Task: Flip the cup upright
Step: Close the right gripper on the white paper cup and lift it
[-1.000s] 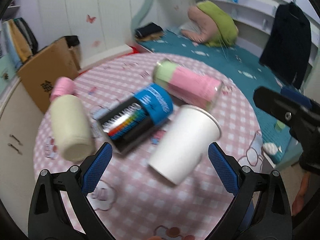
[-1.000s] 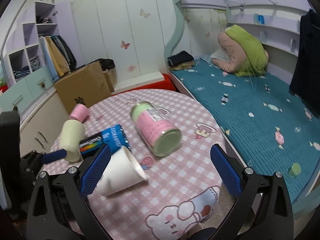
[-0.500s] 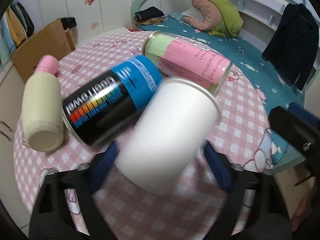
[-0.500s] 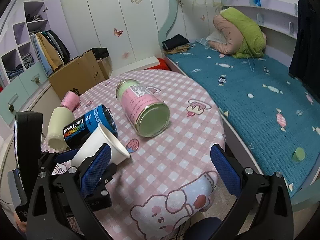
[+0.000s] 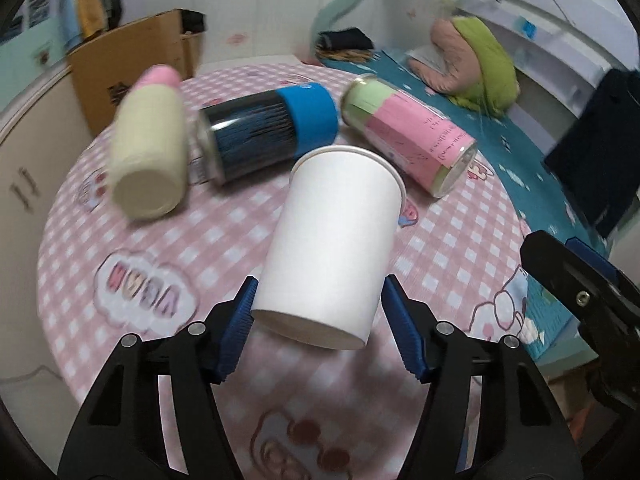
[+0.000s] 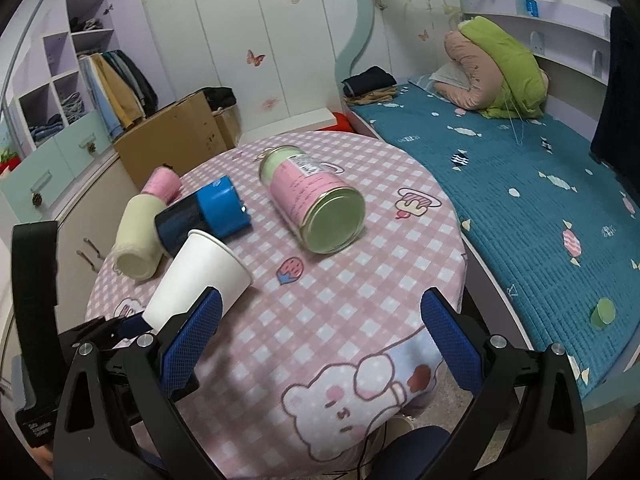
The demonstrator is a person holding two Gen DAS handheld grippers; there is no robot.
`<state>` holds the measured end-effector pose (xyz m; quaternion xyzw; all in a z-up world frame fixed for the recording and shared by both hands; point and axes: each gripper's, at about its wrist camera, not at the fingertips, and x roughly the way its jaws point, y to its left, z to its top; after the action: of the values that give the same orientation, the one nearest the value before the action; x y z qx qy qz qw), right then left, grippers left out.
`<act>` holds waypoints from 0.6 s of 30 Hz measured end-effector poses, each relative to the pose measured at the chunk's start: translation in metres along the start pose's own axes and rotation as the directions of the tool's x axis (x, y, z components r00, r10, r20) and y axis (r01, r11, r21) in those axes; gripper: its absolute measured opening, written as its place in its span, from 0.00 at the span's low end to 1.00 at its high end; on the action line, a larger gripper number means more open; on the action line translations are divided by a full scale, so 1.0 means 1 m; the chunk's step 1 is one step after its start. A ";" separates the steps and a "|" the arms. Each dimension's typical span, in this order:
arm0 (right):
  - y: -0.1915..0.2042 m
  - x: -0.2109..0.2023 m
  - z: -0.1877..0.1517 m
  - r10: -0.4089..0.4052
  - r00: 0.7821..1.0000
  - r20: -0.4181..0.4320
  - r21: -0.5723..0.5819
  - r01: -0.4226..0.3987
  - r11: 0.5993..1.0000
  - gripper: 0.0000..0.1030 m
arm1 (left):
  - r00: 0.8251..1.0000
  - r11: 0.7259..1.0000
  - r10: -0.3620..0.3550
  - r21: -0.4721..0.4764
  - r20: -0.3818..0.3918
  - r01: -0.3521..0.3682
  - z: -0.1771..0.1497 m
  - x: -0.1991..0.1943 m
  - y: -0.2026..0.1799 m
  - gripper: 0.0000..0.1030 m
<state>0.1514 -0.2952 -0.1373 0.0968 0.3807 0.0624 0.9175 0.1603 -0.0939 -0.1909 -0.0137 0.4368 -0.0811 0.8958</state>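
Note:
A white paper cup (image 5: 332, 240) lies tilted on its side, base toward me and rim pointing away, over the pink checked tablecloth (image 5: 224, 240). My left gripper (image 5: 320, 324) is shut on the cup's base end, one blue pad on each side. The cup also shows in the right wrist view (image 6: 200, 276), low at the left, with the left gripper's fingers under its base. My right gripper (image 6: 320, 344) is open and empty, hovering over the table's near edge, to the right of the cup.
Three containers lie on their sides behind the cup: a cream bottle with a pink cap (image 5: 148, 152), a black and blue can (image 5: 268, 136) and a pink and green can (image 5: 412, 144). A bed (image 6: 520, 184) stands to the right, a cardboard box (image 6: 172, 140) behind.
My left gripper moved in around the cup and closed on its base end. The cup has turned so that its rim points away. The right gripper moved slightly closer to the table.

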 end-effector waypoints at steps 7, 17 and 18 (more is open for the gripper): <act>0.015 -0.007 -0.008 0.023 1.000 0.005 -0.031 -0.022 0.999 0.93 | 0.997 0.993 0.064 -0.106 0.046 -0.059 -0.024 -0.029 0.014 0.61; 0.034 -0.010 -0.014 0.025 1.000 0.003 -0.052 -0.024 0.998 0.93 | 1.000 0.993 0.012 -0.116 0.004 -0.011 -0.037 -0.037 0.014 0.81; 0.035 -0.011 -0.014 0.027 1.000 0.006 -0.052 -0.027 0.998 0.93 | 1.000 0.995 0.006 -0.103 0.013 -0.005 -0.037 -0.041 0.014 0.82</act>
<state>0.1324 -0.2616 -0.1311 0.0780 0.3746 0.0843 0.9201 0.1082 -0.0722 -0.1827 -0.0593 0.4345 -0.0559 0.8970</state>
